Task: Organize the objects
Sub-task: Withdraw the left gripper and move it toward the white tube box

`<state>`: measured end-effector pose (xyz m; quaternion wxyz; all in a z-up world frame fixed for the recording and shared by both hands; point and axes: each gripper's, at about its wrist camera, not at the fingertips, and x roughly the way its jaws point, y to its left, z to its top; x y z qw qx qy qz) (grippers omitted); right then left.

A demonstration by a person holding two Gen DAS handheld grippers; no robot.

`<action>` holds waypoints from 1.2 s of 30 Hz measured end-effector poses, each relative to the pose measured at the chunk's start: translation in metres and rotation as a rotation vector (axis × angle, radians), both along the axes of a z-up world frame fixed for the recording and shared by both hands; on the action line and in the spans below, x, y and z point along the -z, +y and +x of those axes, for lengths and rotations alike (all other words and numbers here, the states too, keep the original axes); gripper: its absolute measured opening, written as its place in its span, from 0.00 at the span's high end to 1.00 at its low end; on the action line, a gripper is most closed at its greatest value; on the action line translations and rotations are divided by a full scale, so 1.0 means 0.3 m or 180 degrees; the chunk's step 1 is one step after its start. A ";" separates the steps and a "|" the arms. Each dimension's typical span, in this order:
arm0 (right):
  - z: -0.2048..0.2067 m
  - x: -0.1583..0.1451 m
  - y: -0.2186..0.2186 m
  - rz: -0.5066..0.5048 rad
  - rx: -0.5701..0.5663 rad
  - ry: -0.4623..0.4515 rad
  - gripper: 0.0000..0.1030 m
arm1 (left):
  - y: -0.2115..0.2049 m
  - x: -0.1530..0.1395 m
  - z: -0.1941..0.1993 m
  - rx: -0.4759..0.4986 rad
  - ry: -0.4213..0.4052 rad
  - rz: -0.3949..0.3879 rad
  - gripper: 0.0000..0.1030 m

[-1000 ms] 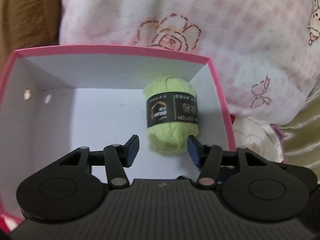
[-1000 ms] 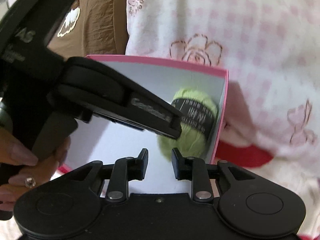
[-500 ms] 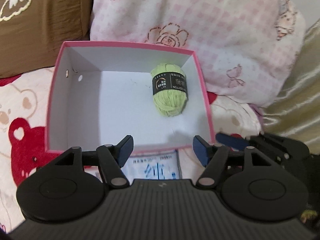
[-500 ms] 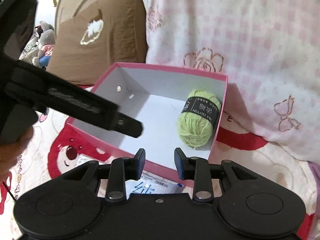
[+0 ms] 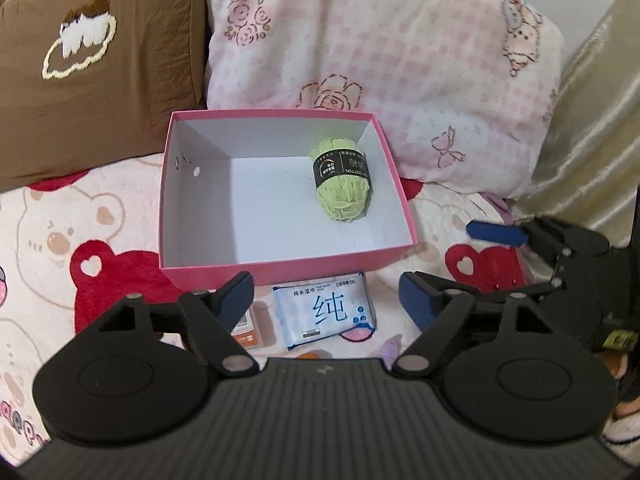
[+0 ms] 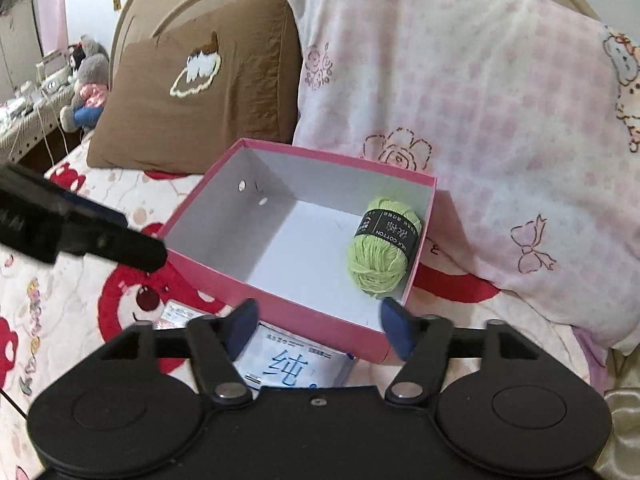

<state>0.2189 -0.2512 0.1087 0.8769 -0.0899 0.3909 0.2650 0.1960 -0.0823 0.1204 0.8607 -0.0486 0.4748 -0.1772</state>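
Observation:
A pink box [image 5: 280, 266] [image 6: 280, 312] with a white inside lies on the bed. A green yarn ball [image 5: 343, 184] [image 6: 382, 248] with a black label lies in its right part. A blue-white wet-wipe pack [image 5: 324, 310] [image 6: 288, 364] lies on the blanket in front of the box. A small orange packet [image 5: 250, 330] lies left of it. My left gripper [image 5: 326, 296] is open and empty above the pack. My right gripper [image 6: 316, 330] is open and empty at the box's near wall; it also shows in the left wrist view [image 5: 496, 234].
A brown pillow [image 5: 96, 68] [image 6: 200, 92] and a pink checked pillow [image 5: 380, 52] [image 6: 460, 100] lean behind the box. The blanket [image 5: 60, 232] has red and white bear prints. Plush toys [image 6: 86, 84] sit on a side table far left.
Both grippers have pulled back from the box, leaving the yarn ball inside. The wet-wipe pack and orange packet came into view. The right gripper's jaws have opened wider.

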 end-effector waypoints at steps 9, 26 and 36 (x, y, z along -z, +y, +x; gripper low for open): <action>-0.070 -0.039 0.002 -0.0093 -0.0056 -0.0005 0.08 | 0.021 0.000 -0.090 0.0118 -0.0032 0.0133 0.01; -0.181 -0.119 -0.057 0.0159 -0.0194 0.0139 0.07 | 0.083 -0.010 -0.189 0.0142 0.0102 0.0146 0.00; -0.246 -0.123 -0.075 0.0504 -0.0467 0.0444 0.07 | 0.065 0.021 -0.283 0.0359 0.0132 0.0162 0.03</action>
